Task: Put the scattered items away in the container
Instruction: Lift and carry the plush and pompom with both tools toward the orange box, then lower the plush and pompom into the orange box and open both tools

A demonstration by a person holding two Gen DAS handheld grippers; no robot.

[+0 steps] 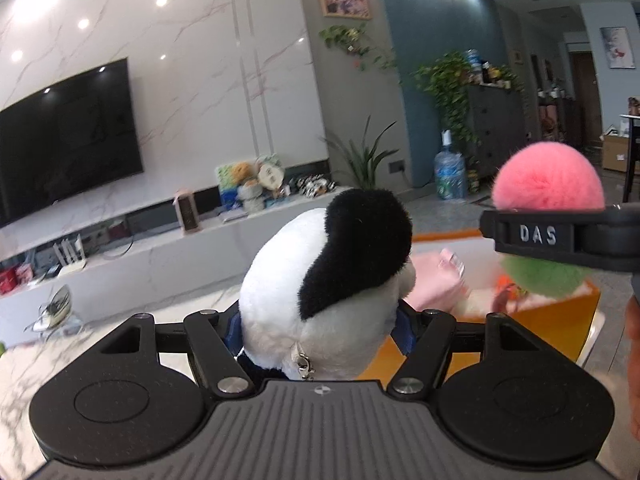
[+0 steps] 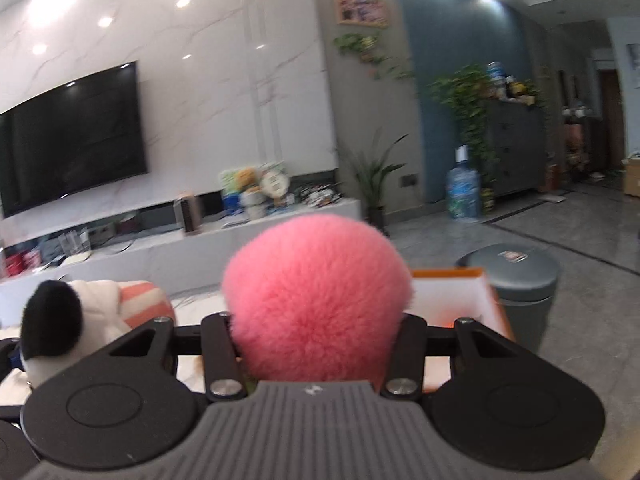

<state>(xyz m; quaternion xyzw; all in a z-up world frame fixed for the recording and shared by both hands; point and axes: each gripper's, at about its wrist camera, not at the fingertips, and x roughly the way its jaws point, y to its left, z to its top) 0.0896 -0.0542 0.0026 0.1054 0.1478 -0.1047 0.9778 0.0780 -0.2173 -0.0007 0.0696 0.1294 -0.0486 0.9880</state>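
Two soft toys are lifted, one in each gripper, near the orange box [image 1: 552, 312].

Your left gripper [image 1: 320, 332] is clamped on the panda plush [image 1: 320, 272]; your right gripper [image 2: 320, 340] is clamped on the pink pompom [image 2: 316, 300]. Both toys hang above the table [image 1: 24, 368] beside the box. You seem in the carrying step; next, bring each toy over the box opening and release it.

A home living room. At the left of the frame a large black flat-screen television [image 1: 66, 136] hangs on a glossy white marble-look wall [image 1: 192, 60] above a long low white media console [image 1: 160, 236] crowded with small boxes. Right of centre are trailing green potted plants [image 1: 448, 84], a blue water-cooler jug [image 1: 450, 174] on grey floor tiles, and framed pictures [image 1: 345, 1].
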